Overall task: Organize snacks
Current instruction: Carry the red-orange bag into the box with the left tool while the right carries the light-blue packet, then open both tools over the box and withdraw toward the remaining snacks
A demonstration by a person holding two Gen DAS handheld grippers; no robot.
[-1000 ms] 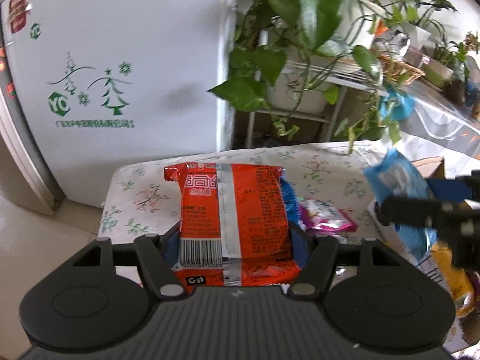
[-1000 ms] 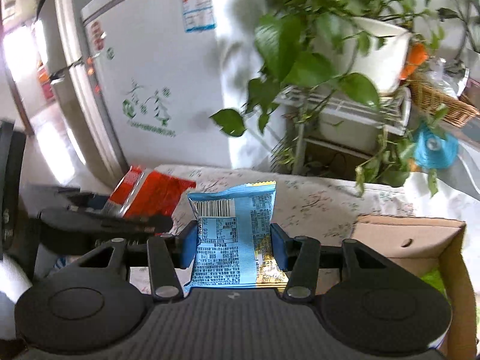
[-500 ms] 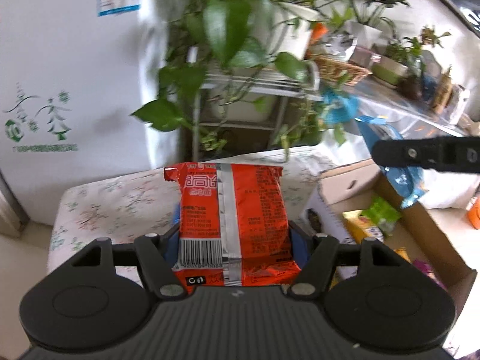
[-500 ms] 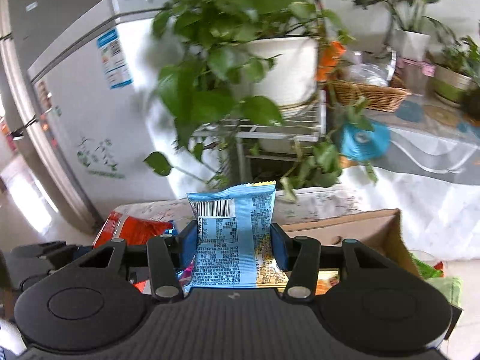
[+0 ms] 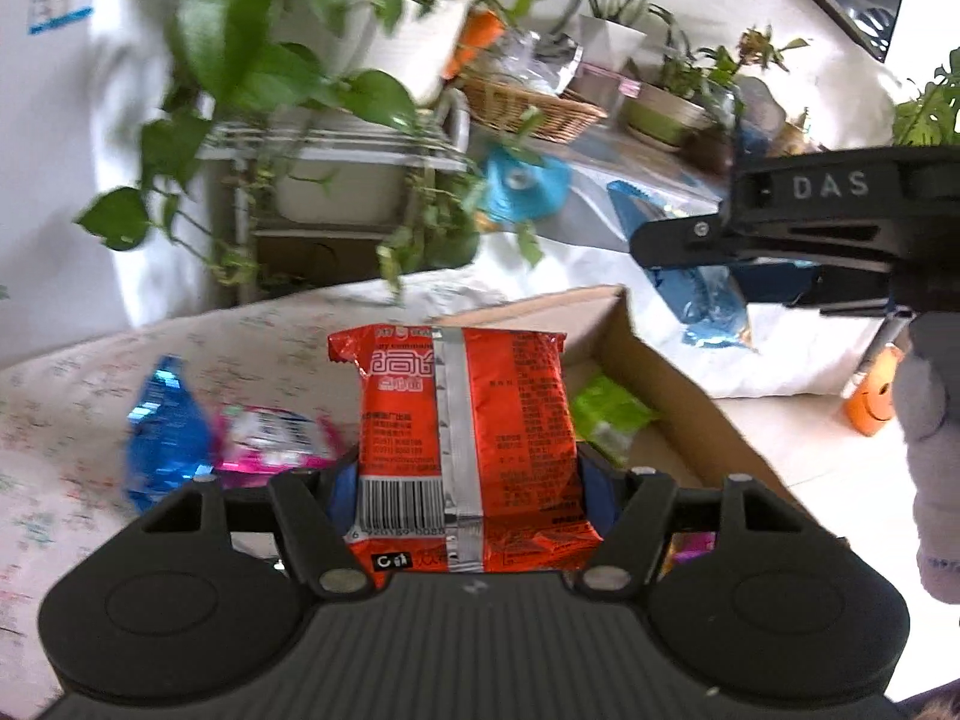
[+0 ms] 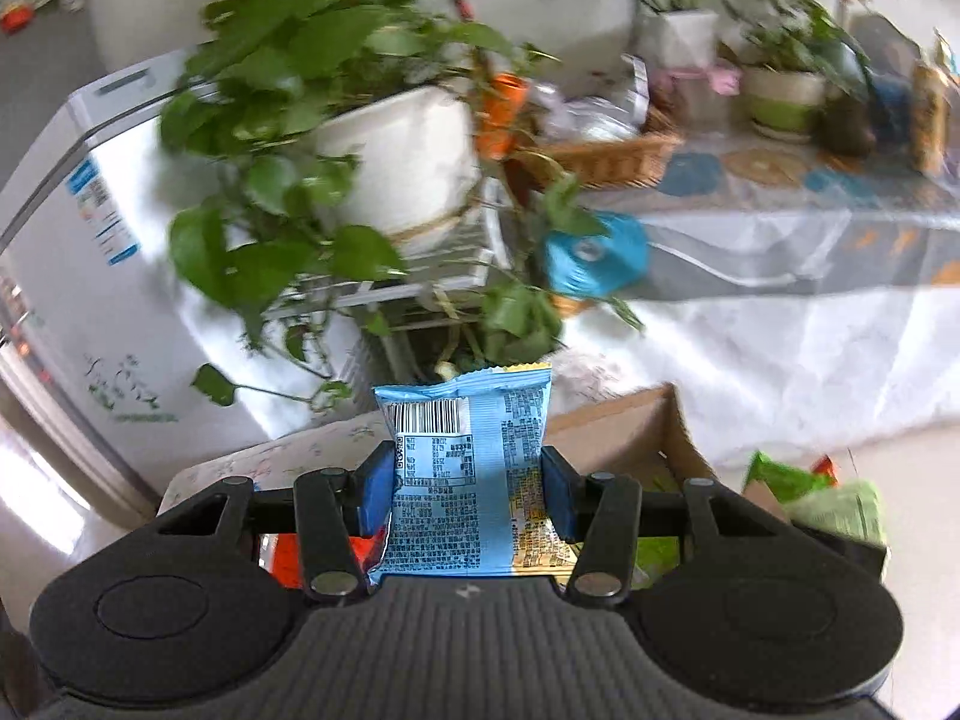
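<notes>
My left gripper is shut on a red snack packet that stands upright between its blue pads, over the near left wall of an open cardboard box. My right gripper is shut on a light blue snack packet, held above the box's far corner. In the left wrist view the right gripper reaches in from the right with the light blue packet hanging from it. A green packet lies inside the box.
A blue foil packet and a pink packet lie on the flowered table cloth left of the box. Behind stand a plant rack with a white pot, a white fridge and a long covered table.
Both grippers have swung to the right with their packets, from over the flowered table toward the cardboard box. The fridge has slid out of the left view and the box has come in.
</notes>
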